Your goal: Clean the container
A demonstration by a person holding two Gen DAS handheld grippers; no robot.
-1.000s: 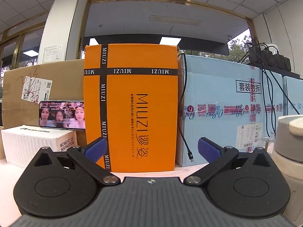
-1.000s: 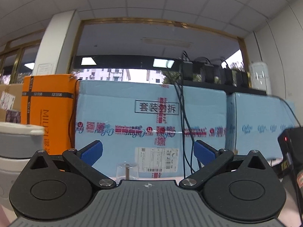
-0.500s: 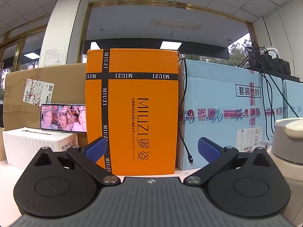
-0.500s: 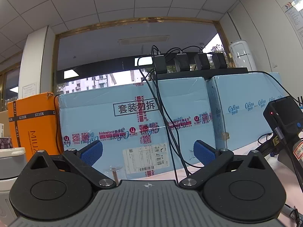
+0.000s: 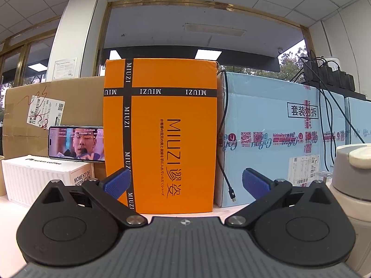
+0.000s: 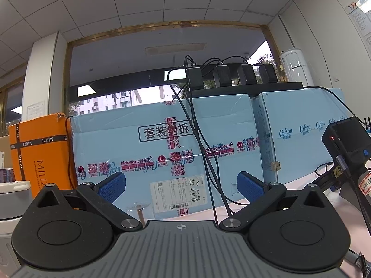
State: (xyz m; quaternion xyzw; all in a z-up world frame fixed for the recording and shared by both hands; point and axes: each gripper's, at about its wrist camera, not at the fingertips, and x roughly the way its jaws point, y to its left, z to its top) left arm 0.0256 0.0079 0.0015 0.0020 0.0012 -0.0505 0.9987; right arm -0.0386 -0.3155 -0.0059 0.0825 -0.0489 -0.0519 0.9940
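A grey and white lidded container (image 5: 352, 178) stands on the table at the right edge of the left wrist view. It shows at the left edge of the right wrist view (image 6: 11, 199). My left gripper (image 5: 185, 183) is open and empty, to the left of the container and facing an orange box. My right gripper (image 6: 180, 185) is open and empty, to the right of the container and facing a light blue carton. A small clear disc on a wooden stick (image 6: 139, 207) stands just beyond the right gripper.
An orange MIUZI box (image 5: 162, 134), light blue cartons (image 6: 162, 153) and a brown carton (image 5: 53, 115) wall the back of the table. A phone (image 5: 76, 143) rests on a white box (image 5: 41, 178). Black cables (image 6: 201, 139) hang over the cartons. A black device (image 6: 347, 143) stands at right.
The right gripper has swung to the right and tilted, so the container slid to the left edge of its view. The left gripper has shifted slightly. Both stay open.
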